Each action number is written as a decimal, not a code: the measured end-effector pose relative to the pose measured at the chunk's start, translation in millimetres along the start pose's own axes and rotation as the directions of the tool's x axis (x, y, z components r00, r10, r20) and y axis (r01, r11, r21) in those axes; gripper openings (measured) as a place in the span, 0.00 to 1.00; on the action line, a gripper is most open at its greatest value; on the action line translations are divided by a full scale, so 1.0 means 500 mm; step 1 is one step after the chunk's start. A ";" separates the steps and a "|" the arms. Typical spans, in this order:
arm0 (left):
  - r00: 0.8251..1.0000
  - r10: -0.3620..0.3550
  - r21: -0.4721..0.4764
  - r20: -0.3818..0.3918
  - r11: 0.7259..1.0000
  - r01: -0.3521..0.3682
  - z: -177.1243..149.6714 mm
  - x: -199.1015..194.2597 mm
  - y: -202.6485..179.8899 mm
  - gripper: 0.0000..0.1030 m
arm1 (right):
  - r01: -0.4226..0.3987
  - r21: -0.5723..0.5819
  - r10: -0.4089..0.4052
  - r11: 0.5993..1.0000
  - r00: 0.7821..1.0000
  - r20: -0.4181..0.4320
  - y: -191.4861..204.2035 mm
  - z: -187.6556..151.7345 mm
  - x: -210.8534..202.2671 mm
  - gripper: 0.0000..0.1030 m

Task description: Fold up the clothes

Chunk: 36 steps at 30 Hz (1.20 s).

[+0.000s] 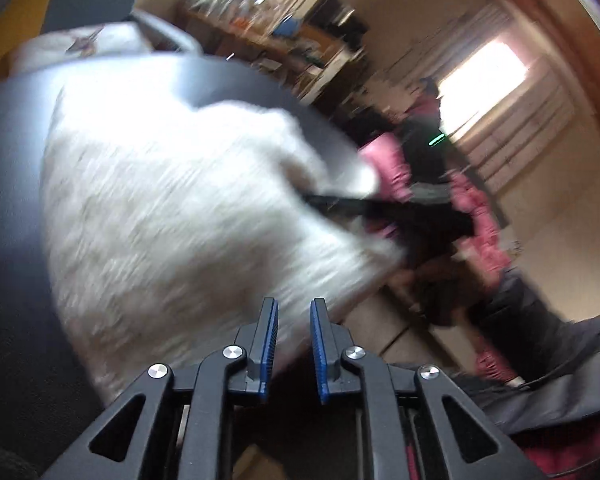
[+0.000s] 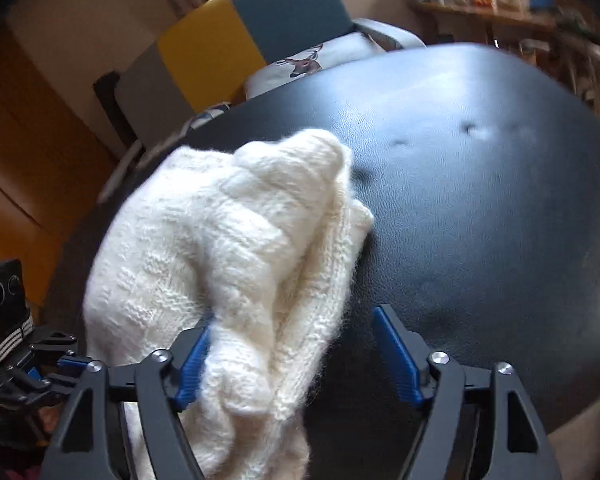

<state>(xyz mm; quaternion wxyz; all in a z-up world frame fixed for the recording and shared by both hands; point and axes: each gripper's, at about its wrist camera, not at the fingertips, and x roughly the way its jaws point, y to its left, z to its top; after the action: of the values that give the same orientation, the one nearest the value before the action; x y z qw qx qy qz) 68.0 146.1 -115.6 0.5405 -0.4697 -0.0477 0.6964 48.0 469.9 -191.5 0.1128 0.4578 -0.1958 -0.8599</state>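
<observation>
Black leather-look bench [image 2: 480, 200] filling most of the right wrist view, dimpled near 1 o'clock. White fuzzy knitted sweater [image 2: 228, 248] heaped on the bench from centre toward 7 o'clock, bunched in thick folds, spilling down between the right tongs [image 2: 296, 352]. Right tongs spread wide, left blue pad touching the knit, right pad bare over the bench; nothing clamped. Chair [image 2: 236, 28] with yellow and teal back panels at 11 o'clock beyond the bench, deer-print cushion [image 2: 312, 60] on its seat. In the blurred left wrist view, left tongs [image 1: 294, 344] slightly parted at 6 o'clock, gripping nothing, just short of the sweater's near edge.
</observation>
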 end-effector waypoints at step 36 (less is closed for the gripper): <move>0.988 0.117 -0.016 0.097 0.993 -0.116 0.001 -0.092 0.031 0.17 | -0.248 -0.310 0.240 0.918 0.969 -0.064 0.178 0.093 -0.048 0.56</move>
<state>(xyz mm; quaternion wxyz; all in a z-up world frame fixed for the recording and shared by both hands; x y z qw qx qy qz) 55.5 103.3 -96.2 0.4935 -0.4397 -0.0501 0.7487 24.0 409.6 -111.1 0.2931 0.4163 -0.1101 -0.8536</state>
